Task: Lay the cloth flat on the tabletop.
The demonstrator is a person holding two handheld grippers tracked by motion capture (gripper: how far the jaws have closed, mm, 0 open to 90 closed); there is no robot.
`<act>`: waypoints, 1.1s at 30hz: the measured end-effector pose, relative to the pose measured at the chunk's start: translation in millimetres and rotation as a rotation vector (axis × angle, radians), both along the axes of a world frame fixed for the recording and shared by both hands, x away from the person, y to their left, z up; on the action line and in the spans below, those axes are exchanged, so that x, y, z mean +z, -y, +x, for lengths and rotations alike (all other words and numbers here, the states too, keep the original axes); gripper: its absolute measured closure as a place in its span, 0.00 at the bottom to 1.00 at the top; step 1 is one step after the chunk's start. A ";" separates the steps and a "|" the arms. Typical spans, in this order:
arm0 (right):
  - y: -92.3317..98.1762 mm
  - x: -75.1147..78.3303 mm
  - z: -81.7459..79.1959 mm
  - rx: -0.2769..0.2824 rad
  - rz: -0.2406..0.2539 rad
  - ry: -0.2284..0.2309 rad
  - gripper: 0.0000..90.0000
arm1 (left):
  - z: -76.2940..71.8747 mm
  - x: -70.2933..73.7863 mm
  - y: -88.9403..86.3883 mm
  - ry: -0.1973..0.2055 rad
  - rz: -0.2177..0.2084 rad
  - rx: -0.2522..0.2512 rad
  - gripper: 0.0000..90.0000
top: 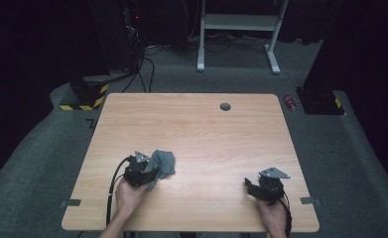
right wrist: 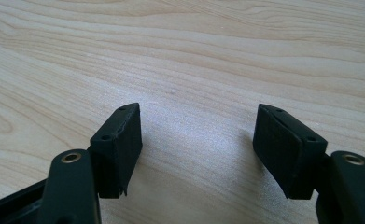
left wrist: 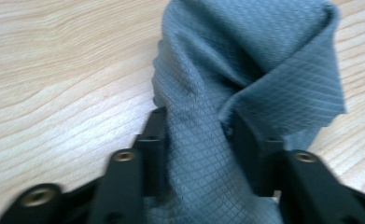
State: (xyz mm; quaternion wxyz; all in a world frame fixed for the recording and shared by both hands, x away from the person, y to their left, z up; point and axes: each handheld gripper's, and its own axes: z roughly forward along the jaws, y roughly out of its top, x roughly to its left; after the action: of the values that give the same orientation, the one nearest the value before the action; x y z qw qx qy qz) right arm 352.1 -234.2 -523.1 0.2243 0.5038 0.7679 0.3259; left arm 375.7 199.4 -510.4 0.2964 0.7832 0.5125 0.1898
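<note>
**benchrat:** So the left claw [left wrist: 196, 126] had its jaws drawn in about halfway with a fold of the grey cloth [left wrist: 245, 70] bunched between them. Fabric filled the gap and looked pinched from both sides, so I'd call that a real grip, not just a hover. How would a person have done that step well?

**foldy_mcfold:** Looked decent to me. The bite sat deep, with cloth running right down to the jaw roots, so it shouldn't have slipped on a lift. Downside was that it grabbed a thick wad, not a single edge. Better to take a corner if the plan was spreading it out.

**benchrat:** And the rest of the cloth?

**foldy_mcfold:** Crumpled in a heap on the wooden bench [top: 201, 134], near the person's left side, touching that claw. The right claw [right wrist: 196, 149] sat well apart by the right edge, jaws wide and holding nothing, just bare wood between them. It was free to catch a loose corner once the heap came up.
</note>
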 end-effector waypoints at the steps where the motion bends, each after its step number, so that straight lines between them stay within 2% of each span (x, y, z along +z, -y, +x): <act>1: 0.0 0.0 0.0 0.000 0.000 0.000 0.36 | 0.3 0.5 1.1 -0.003 0.003 -0.010 0.72; 5: 0.0 0.0 0.0 0.000 0.000 0.000 0.36 | 1.5 1.8 2.8 -0.001 0.000 -0.029 0.86; 8: 0.0 0.0 0.0 0.000 0.000 0.000 0.36 | 1.7 3.3 1.1 -0.003 -0.021 -0.032 0.90; 15: 0.0 0.0 0.0 0.000 0.000 0.000 0.36 | 0.0 11.9 4.4 0.014 -0.060 -0.055 0.92; 18: -0.1 0.0 0.0 -0.001 0.001 -0.001 0.36 | 0.0 17.9 9.1 0.027 -0.070 -0.081 0.93; 27: 0.0 0.0 0.0 0.000 0.000 0.000 0.36 | -1.1 35.3 31.9 0.056 -0.113 -0.160 0.93; 30: 0.0 0.0 0.0 0.001 0.000 0.000 0.36 | -1.1 39.5 39.0 0.055 -0.142 -0.184 0.93; 33: 0.1 0.0 0.1 0.002 -0.001 0.001 0.36 | -1.9 42.6 48.3 0.053 -0.142 -0.210 0.93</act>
State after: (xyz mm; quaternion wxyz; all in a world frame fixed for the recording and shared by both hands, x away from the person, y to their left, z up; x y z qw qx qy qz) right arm 352.2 -234.3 -523.1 0.2246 0.5028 0.7685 0.3259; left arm 373.8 151.1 -467.9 0.3828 0.8043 0.4319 0.1416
